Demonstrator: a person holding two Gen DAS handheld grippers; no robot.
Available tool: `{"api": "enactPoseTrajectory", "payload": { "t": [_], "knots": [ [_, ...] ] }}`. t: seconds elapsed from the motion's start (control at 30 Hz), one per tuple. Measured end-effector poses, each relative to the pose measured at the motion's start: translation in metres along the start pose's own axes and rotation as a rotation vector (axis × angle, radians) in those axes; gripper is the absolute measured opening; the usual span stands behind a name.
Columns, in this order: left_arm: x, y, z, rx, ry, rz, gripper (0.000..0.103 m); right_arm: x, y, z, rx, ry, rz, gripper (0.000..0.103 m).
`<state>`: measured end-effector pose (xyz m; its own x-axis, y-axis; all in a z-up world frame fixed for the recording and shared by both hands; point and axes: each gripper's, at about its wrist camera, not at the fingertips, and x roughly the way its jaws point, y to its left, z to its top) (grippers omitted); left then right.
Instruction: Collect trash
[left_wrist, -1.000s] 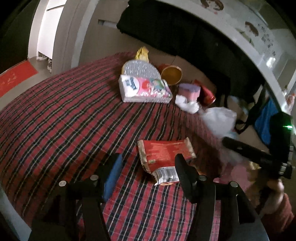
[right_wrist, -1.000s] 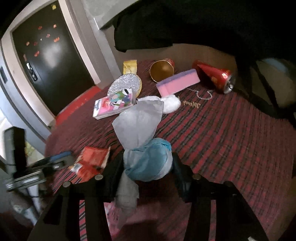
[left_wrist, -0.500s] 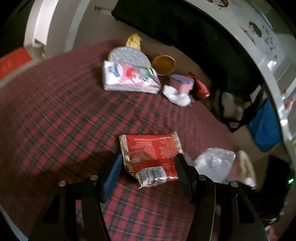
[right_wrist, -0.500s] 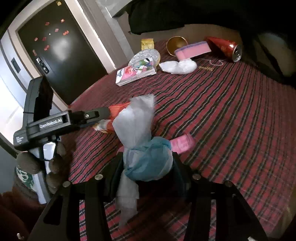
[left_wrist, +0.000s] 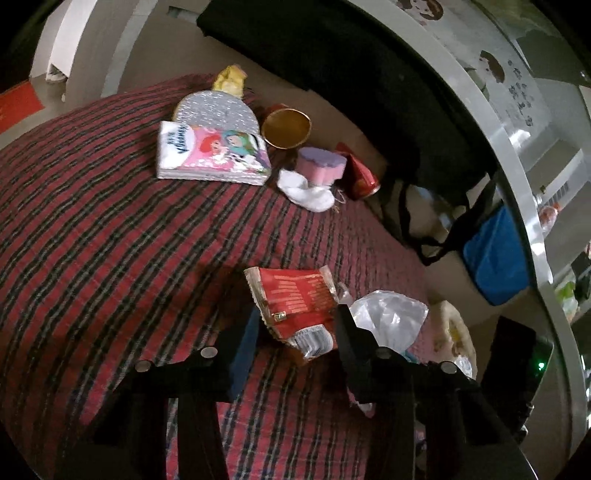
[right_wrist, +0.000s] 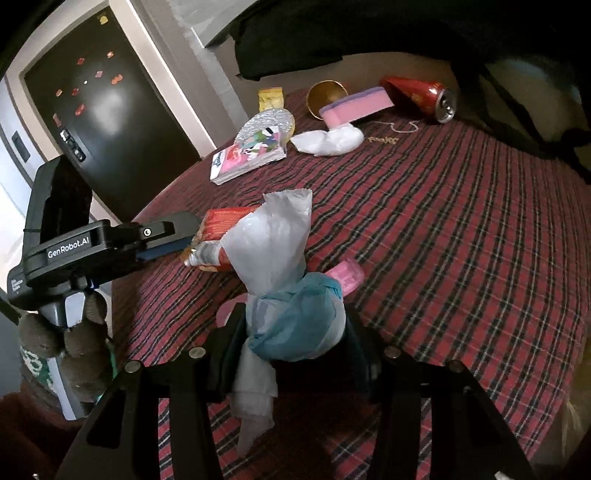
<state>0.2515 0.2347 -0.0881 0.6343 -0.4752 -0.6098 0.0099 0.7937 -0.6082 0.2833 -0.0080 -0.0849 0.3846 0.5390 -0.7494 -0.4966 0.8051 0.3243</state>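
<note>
A: Wrapper (left_wrist: 295, 306), red, crumpled, barcode end nearest you. Location: between the fingers of your left gripper (left_wrist: 295, 332), over the plaid cloth (left_wrist: 110, 240). The jaws have just been closing around it; whether both pads now press it, I cannot tell.

B: And the right gripper (right_wrist: 291, 332)?

A: Clamped on a translucent trash bag (right_wrist: 273, 251), bunched at the neck, something teal inside. The bag's lower tail hangs in front of the fingers and hides the pads.

B: What is cut off?

A: A pink item (right_wrist: 347, 273) behind the bag, only one end visible. In the right view, the bag covers part of the wrapper. Your gloved hand (right_wrist: 74, 343) on the left gripper's handle runs off the edge.

B: Far side of the cloth?

A: Tissue pack (left_wrist: 210, 155), silver disc (left_wrist: 214, 110) half under it, gold cup (left_wrist: 286, 127), pink sponge (right_wrist: 354, 107), white wad (right_wrist: 328, 142), red can (right_wrist: 421, 98) on its side. A thin chain (right_wrist: 402, 127) near the can, too small to make out.
</note>
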Motion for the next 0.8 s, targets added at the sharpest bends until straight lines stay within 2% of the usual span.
{"api": "enactPoseTrajectory", "payload": {
  "t": [0.1, 0.2, 0.27, 0.3, 0.4, 0.53, 0.63, 0.8],
  "knots": [
    [0.009, -0.010, 0.001, 0.021, 0.003, -0.014, 0.039, -0.003, -0.005, -0.003, 0.012, -0.002, -0.006, 0.047],
    [0.020, -0.021, 0.003, 0.038, 0.011, -0.023, 0.031, -0.004, -0.009, -0.005, 0.036, -0.002, 0.001, 0.047],
    [0.024, -0.030, 0.004, 0.064, 0.002, -0.013, 0.008, -0.006, -0.013, -0.007, 0.052, -0.005, -0.007, 0.047],
    [0.024, -0.034, 0.004, 0.081, -0.012, 0.003, 0.005, -0.006, -0.014, -0.007, 0.056, -0.006, -0.009, 0.047],
    [0.021, -0.043, 0.005, 0.135, -0.050, 0.041, 0.002, -0.017, -0.020, -0.009, 0.073, -0.046, -0.008, 0.047],
    [0.016, -0.045, 0.003, 0.181, -0.074, 0.083, 0.002, -0.032, -0.034, -0.006, 0.100, -0.098, -0.051, 0.047],
    [0.012, -0.048, 0.001, 0.202, -0.070, 0.073, 0.002, -0.032, -0.046, -0.005, 0.142, -0.100, -0.055, 0.047],
    [0.012, -0.056, -0.006, 0.236, -0.049, 0.046, 0.002, -0.016, -0.052, 0.006, 0.140, -0.078, -0.071, 0.047]
  ]
}}
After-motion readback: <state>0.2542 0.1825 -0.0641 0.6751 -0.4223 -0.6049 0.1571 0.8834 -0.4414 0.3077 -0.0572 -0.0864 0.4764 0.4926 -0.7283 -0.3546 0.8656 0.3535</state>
